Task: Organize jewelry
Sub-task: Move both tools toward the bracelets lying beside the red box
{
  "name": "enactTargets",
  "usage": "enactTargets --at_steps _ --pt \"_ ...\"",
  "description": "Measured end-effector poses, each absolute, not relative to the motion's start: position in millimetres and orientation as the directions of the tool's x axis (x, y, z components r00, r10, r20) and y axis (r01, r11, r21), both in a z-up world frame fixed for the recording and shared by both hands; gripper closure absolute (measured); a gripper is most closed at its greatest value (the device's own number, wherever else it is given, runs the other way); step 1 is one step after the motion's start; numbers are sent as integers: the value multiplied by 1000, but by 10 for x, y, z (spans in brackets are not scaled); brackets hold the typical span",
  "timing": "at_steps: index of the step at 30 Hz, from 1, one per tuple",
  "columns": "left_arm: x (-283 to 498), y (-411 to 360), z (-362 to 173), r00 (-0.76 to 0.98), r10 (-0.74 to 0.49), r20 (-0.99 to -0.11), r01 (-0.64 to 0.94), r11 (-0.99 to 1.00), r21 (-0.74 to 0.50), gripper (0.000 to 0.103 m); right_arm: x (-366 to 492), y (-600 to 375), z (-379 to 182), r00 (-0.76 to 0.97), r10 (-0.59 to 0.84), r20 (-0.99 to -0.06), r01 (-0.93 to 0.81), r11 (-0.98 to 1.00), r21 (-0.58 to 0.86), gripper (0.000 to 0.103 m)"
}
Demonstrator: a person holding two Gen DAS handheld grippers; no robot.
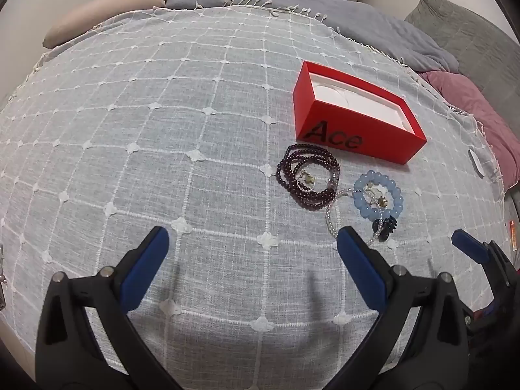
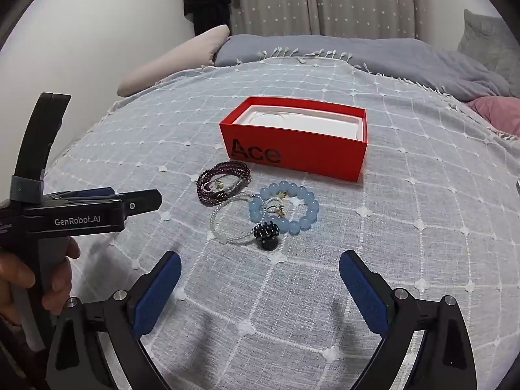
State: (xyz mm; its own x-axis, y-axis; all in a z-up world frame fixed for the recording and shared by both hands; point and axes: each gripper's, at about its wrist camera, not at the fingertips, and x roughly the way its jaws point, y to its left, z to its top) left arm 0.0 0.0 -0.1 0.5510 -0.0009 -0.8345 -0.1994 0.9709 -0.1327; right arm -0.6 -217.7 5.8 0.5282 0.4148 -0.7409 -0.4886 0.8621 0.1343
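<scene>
An open red box (image 1: 357, 130) (image 2: 299, 152) with a white inside sits on the checked grey bedspread. In front of it lie a dark purple bead bracelet (image 1: 307, 175) (image 2: 224, 183), a light blue bead bracelet (image 1: 378, 196) (image 2: 284, 211), a thin clear-bead strand (image 1: 331, 217) (image 2: 227, 224) and a small black piece (image 1: 385, 226) (image 2: 266, 234). My left gripper (image 1: 253, 237) hovers open, left of and nearer than the jewelry, with nothing between its fingers. My right gripper (image 2: 260, 260) is open just short of the black piece, holding nothing.
The grey bedspread (image 1: 162, 130) (image 2: 406, 227) spreads wide to the left. Pillows lie at the back: beige (image 2: 182, 58), grey (image 2: 481, 39) and pink (image 1: 471, 110). A hand (image 2: 35, 273) holds the left gripper's body (image 2: 87, 211). The right gripper's blue finger (image 1: 468, 243) shows at the left wrist view's right edge.
</scene>
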Motion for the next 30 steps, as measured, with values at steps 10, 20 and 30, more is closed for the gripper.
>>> enactTargets --at_steps 10,20,30 --pt "19 -98 -36 551 -2 -835 -191 973 -129 0 -10 -2161 37 521 415 -746 -494 859 133 18" --pt "10 -62 17 545 -7 -839 -186 974 -128 1 -22 -2145 38 523 416 -743 -504 855 124 27" --pt "5 -81 -3 538 -25 -843 -174 975 -140 6 0 -2136 16 532 405 -743 -501 858 109 35"
